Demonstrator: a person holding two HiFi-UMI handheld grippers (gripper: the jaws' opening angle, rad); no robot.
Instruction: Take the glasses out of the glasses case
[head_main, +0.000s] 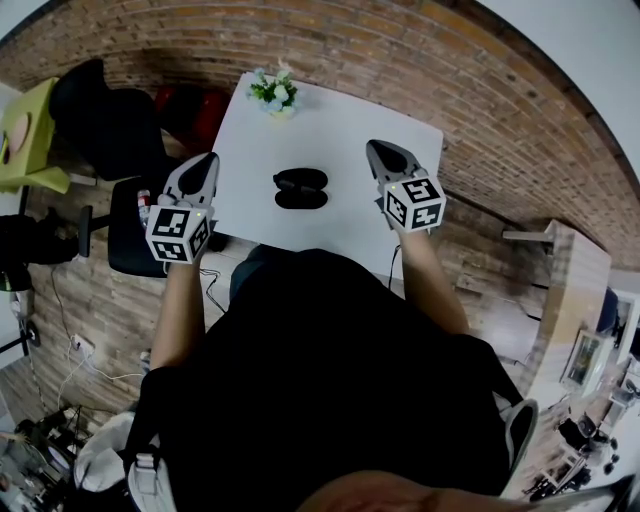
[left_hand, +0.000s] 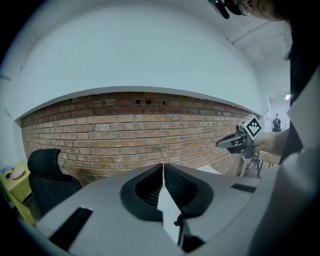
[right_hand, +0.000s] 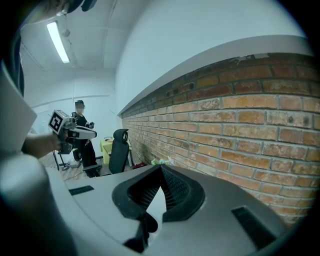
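Observation:
A black glasses case (head_main: 300, 188) lies on the white table (head_main: 340, 130), near its front middle. Whether its lid is up cannot be told from the head view. My left gripper (head_main: 205, 160) hangs left of the table's edge, raised, jaws shut with nothing between them. My right gripper (head_main: 385, 152) is held over the table's right part, right of the case, jaws also shut and empty. Both gripper views look level at the brick wall (left_hand: 150, 130); the left gripper (left_hand: 163, 165) and the right gripper (right_hand: 160, 167) show their tips meeting. The case is not in either gripper view.
A small pot of white flowers (head_main: 275, 92) stands at the table's far edge. A black office chair (head_main: 100, 120) and a yellow-green side table (head_main: 30, 140) stand to the left. A wooden desk (head_main: 570, 280) is at the right. A person (right_hand: 80, 120) stands far off.

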